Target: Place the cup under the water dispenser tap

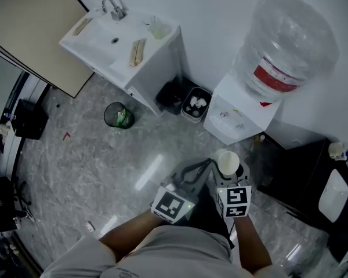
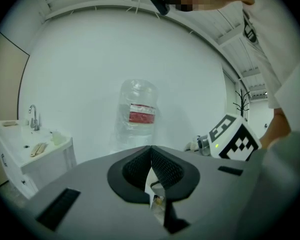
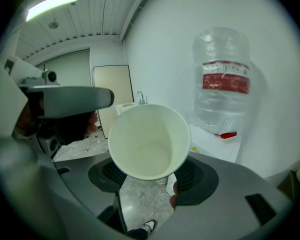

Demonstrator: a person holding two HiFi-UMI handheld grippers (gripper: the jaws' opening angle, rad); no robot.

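A white paper cup (image 1: 227, 162) sits upright between the jaws of my right gripper (image 1: 229, 175), which is shut on its lower part. In the right gripper view the empty cup (image 3: 149, 141) fills the middle, its mouth facing the camera. The water dispenser (image 1: 239, 116) stands ahead against the white wall, with a clear bottle (image 1: 285, 45) on top that bears a red label (image 3: 225, 76). The cup is still some way short of the dispenser's tap recess. My left gripper (image 1: 190, 172) is beside the right one, shut with its tips touching and nothing held (image 2: 151, 150).
A white sink cabinet (image 1: 119, 36) stands at the far left wall. A green bin (image 1: 119, 116) and two dark bins (image 1: 188, 100) sit on the marble floor between sink and dispenser. A dark cabinet (image 1: 301, 178) lies right of the dispenser. A beige door (image 1: 35, 28) is at upper left.
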